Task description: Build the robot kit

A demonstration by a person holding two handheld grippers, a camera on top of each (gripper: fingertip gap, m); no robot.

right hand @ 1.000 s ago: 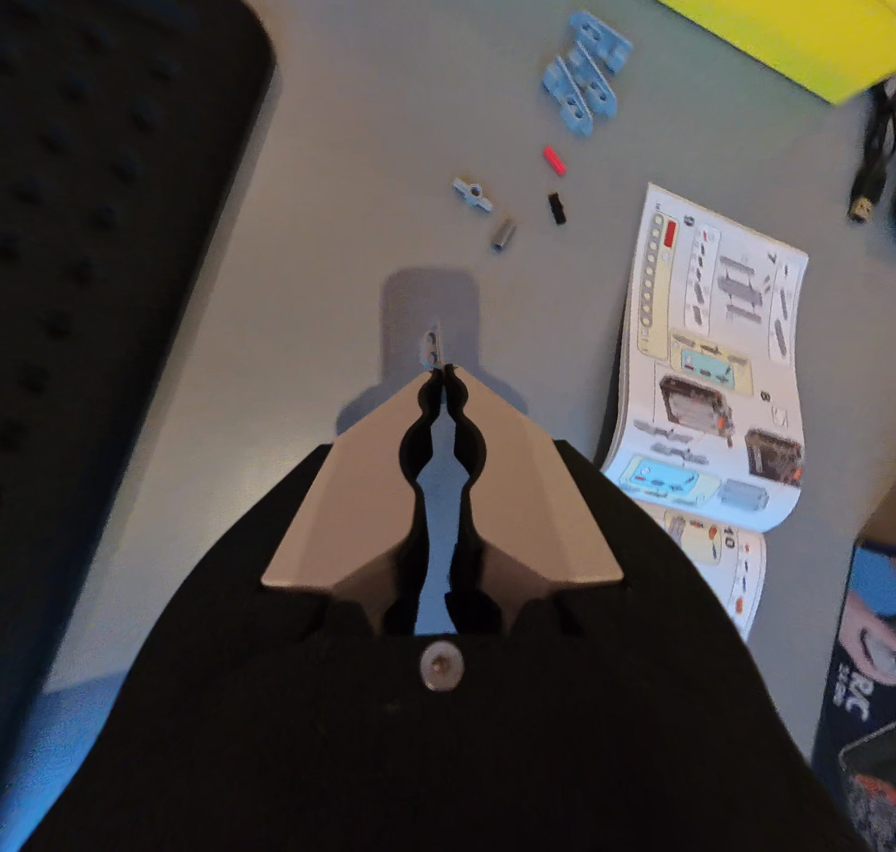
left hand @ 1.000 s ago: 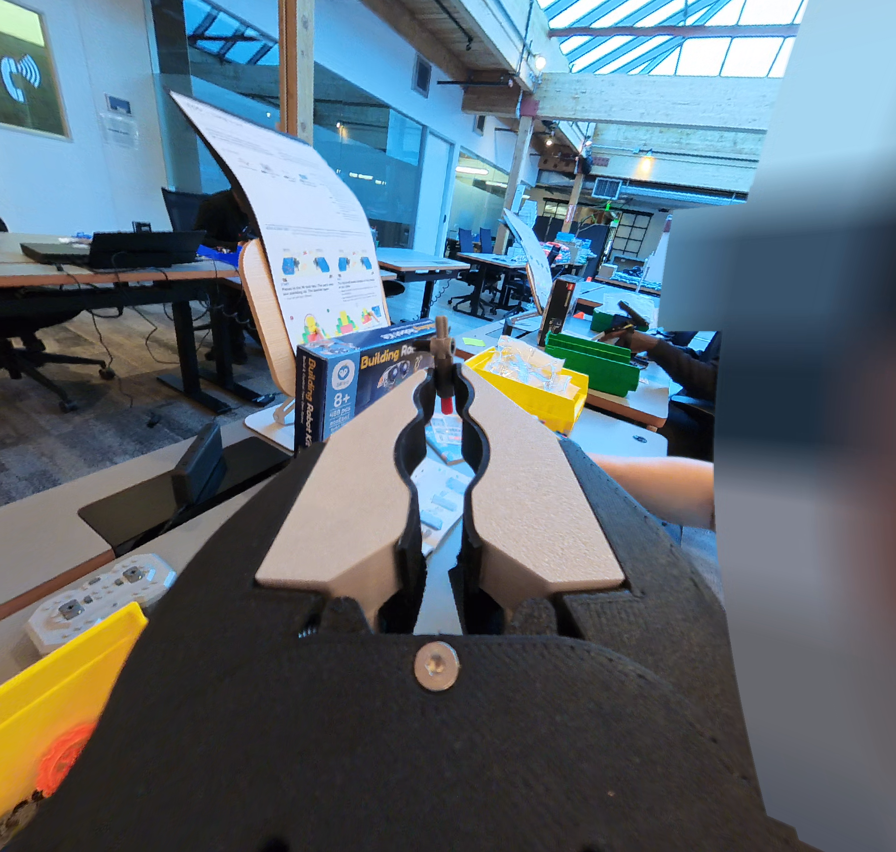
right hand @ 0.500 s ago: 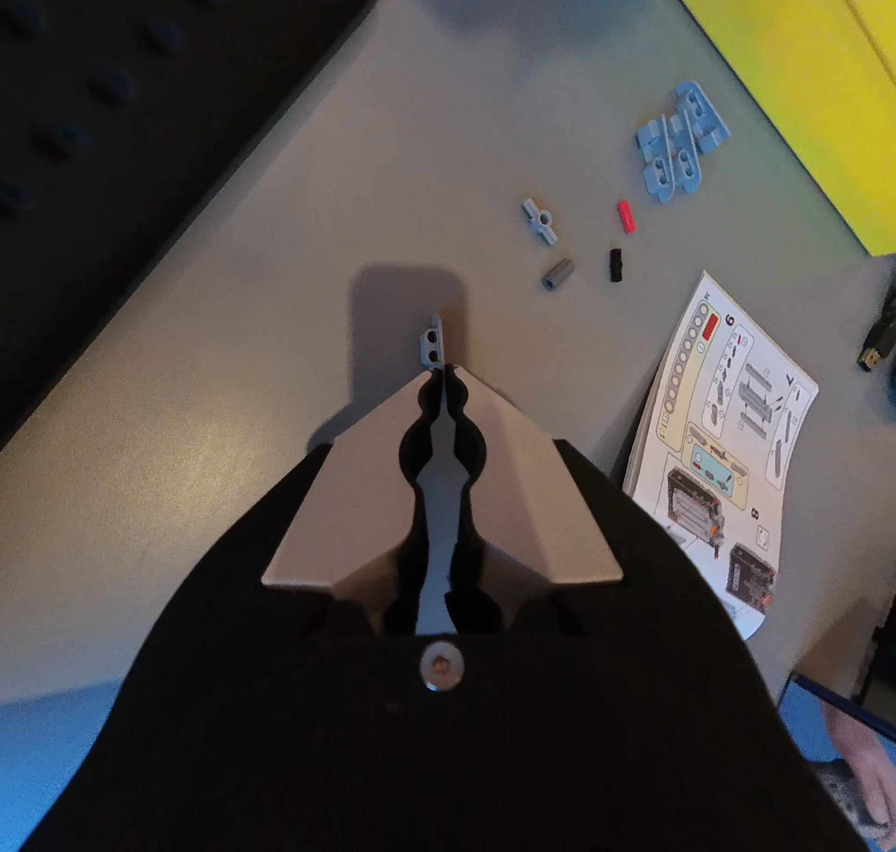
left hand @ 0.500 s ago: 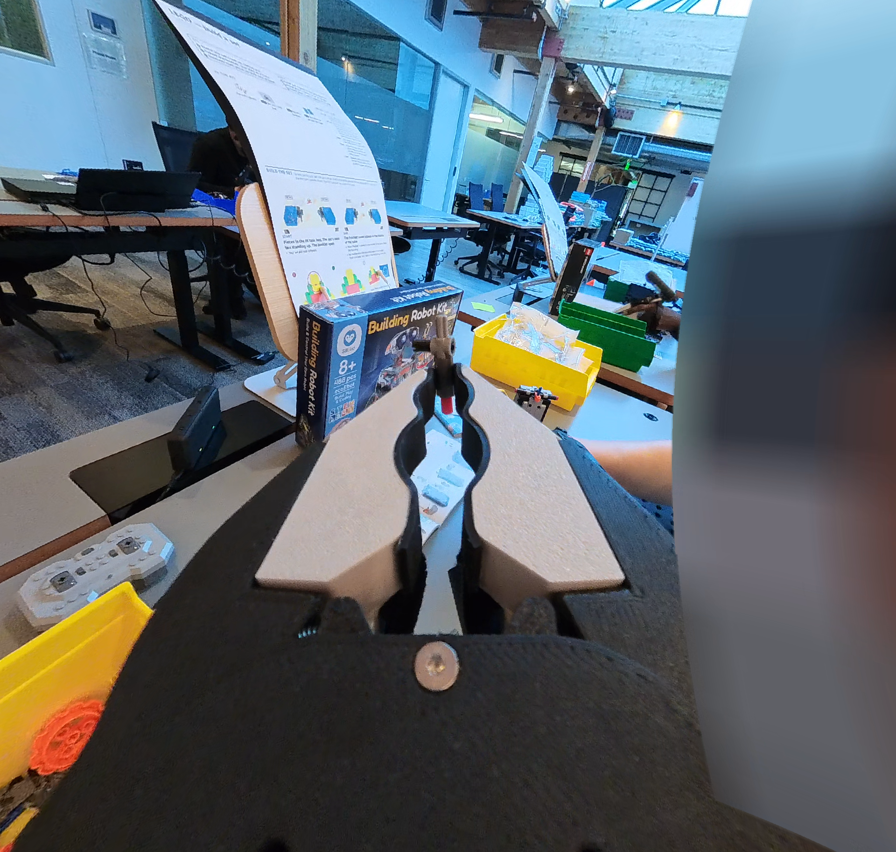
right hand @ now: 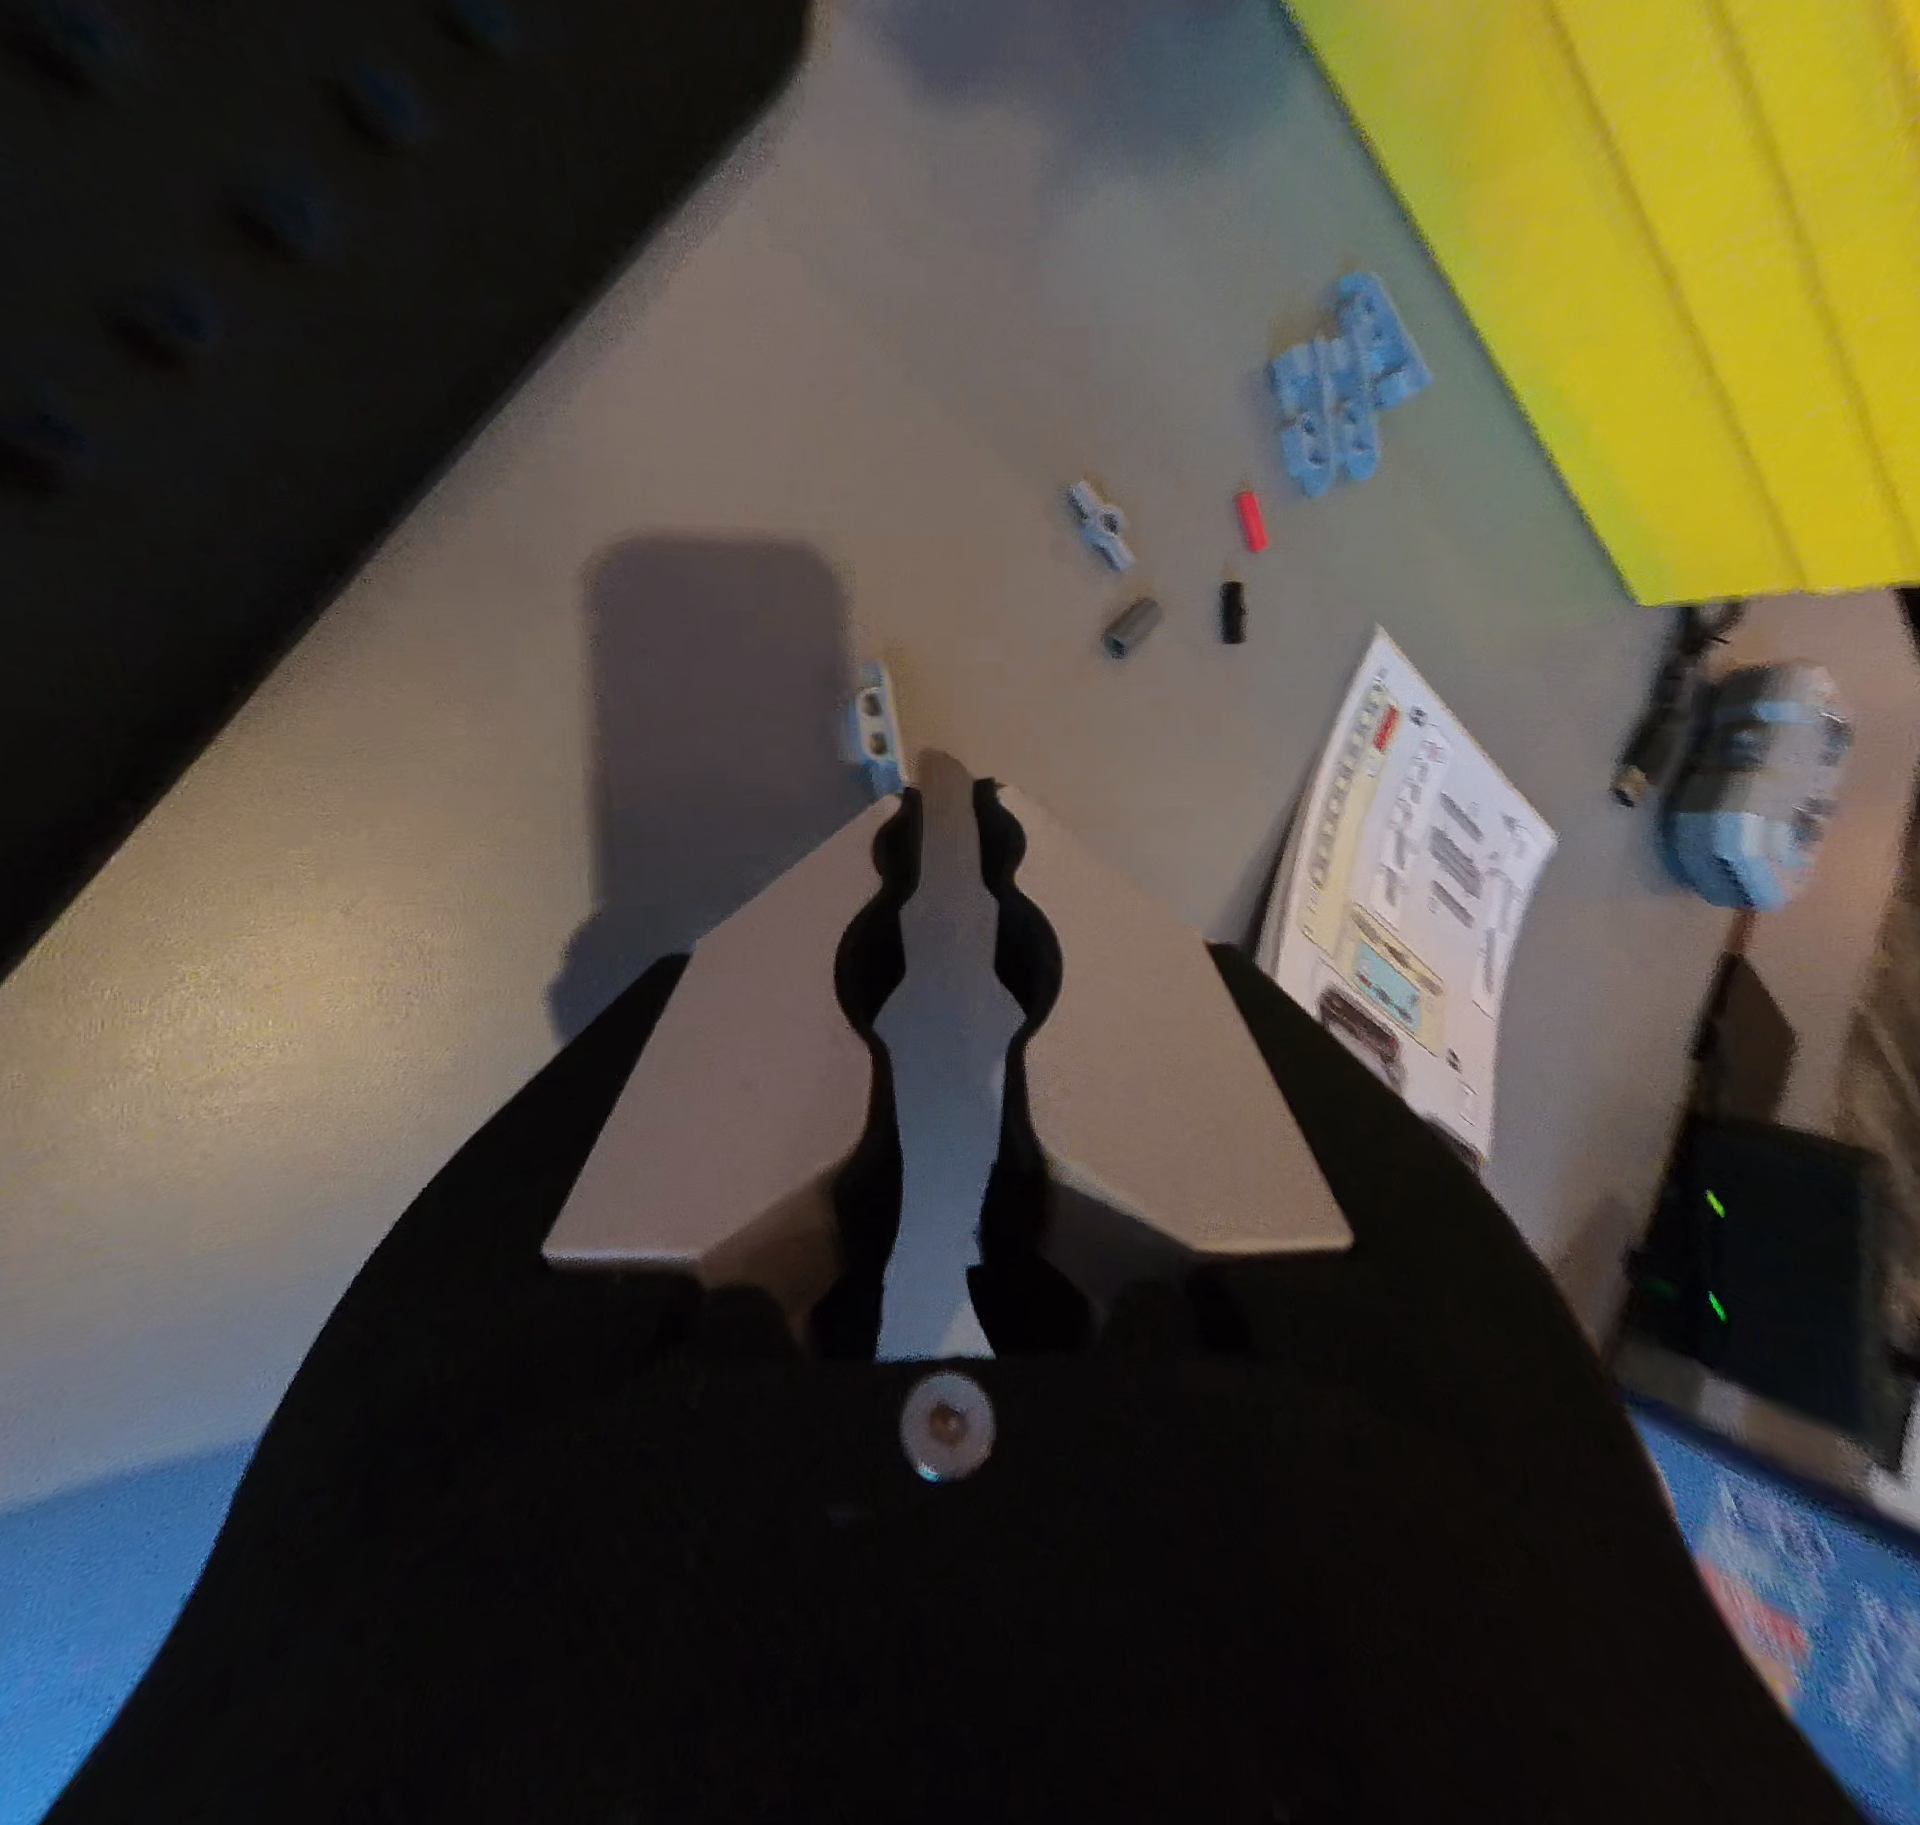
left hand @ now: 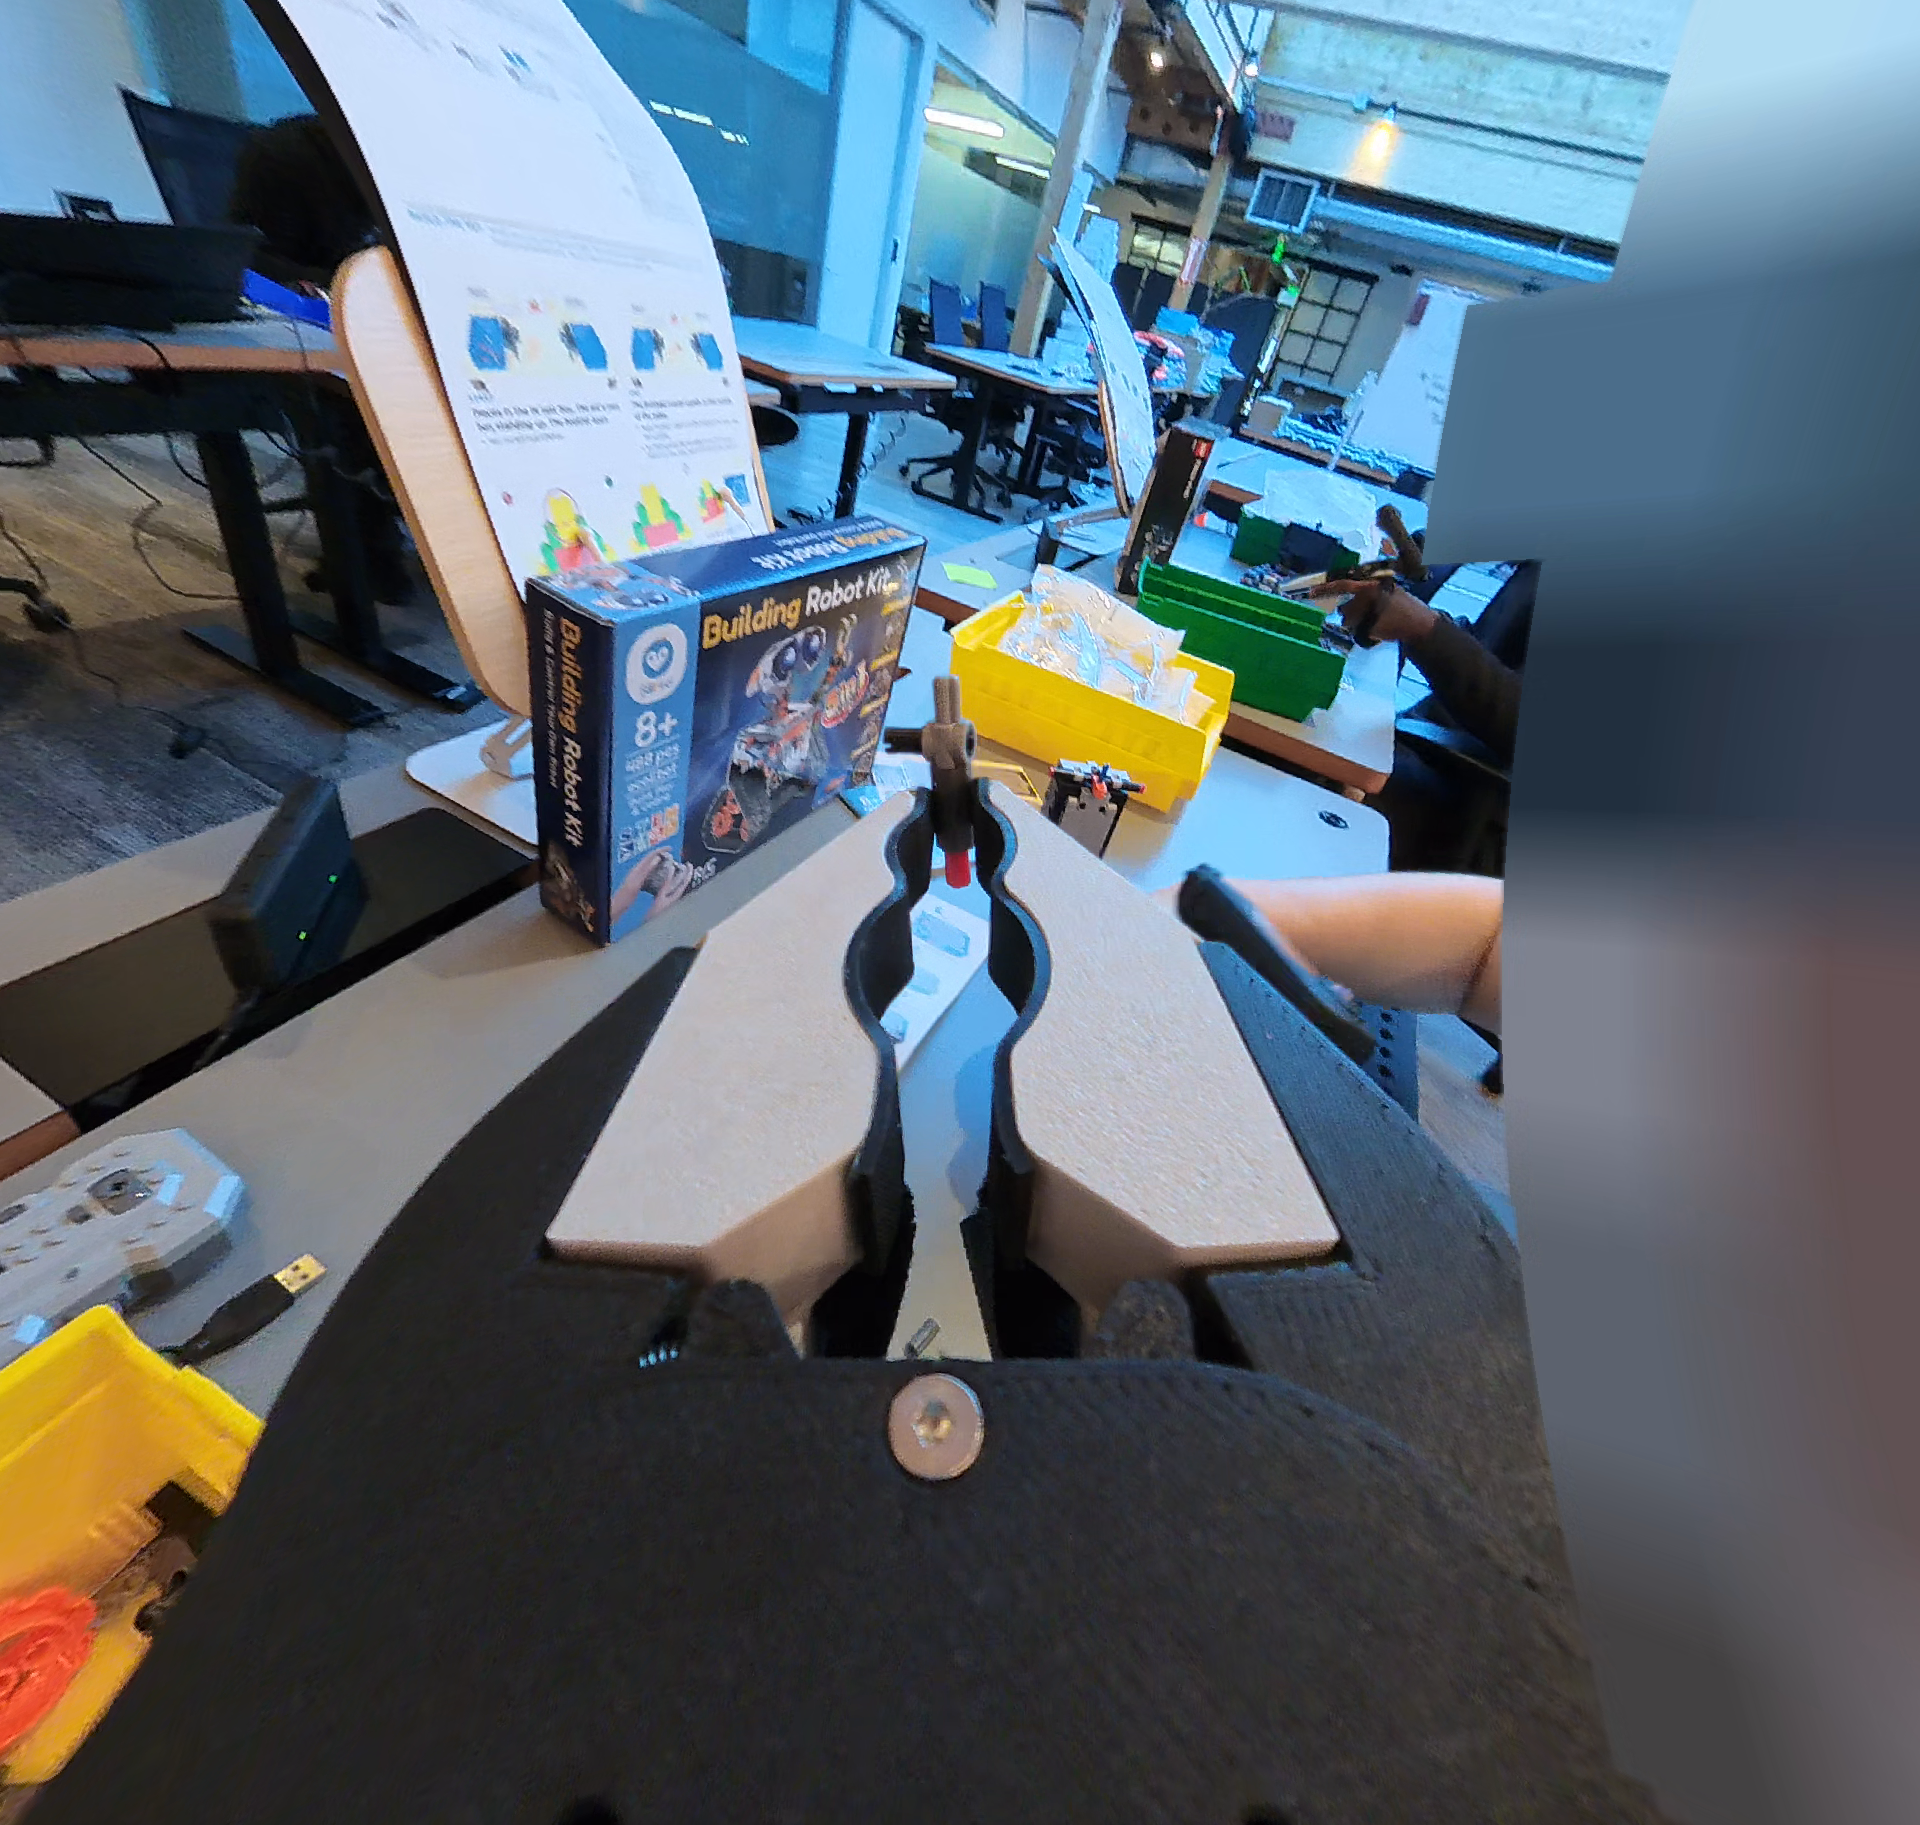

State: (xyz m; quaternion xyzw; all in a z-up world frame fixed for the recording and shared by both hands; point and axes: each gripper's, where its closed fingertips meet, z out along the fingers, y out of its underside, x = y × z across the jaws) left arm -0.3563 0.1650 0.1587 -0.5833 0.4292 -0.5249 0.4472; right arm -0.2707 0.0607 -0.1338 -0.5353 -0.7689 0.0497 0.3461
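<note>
Above the grey table point(left hand: 436, 1037), the left gripper point(left hand: 951, 799) has its jaws nearly closed on a small assembly of toy building parts point(left hand: 951, 736): a grey cross-shaped connector stands clear of the tips on a dark pin, and a red pin end shows just behind them. It is held upright, which leaves the connector's free ends exposed. Beyond it stands a blue kit box point(left hand: 717, 726) against a curved wooden stand bearing a printed sheet point(left hand: 520, 248), propped up for reading. A yellow bin point(left hand: 1091, 715) of clear bags sits farther off towards the table's far edge.

The right gripper point(right hand: 945, 788) points down at the table with its jaws slightly apart and nothing between them, as far as the blur allows. A small light grey beam piece point(right hand: 873, 721) lies just beside its left fingertip. Farther on lie a grey cross connector point(right hand: 1099, 525), a grey sleeve point(right hand: 1130, 625), a black pin point(right hand: 1231, 612), a red pin point(right hand: 1252, 520) and a cluster of light blue pieces point(right hand: 1345, 388), all apart from one another near a yellow bin point(right hand: 1662, 217). An open instruction booklet point(right hand: 1403, 892) lies to the right.
</note>
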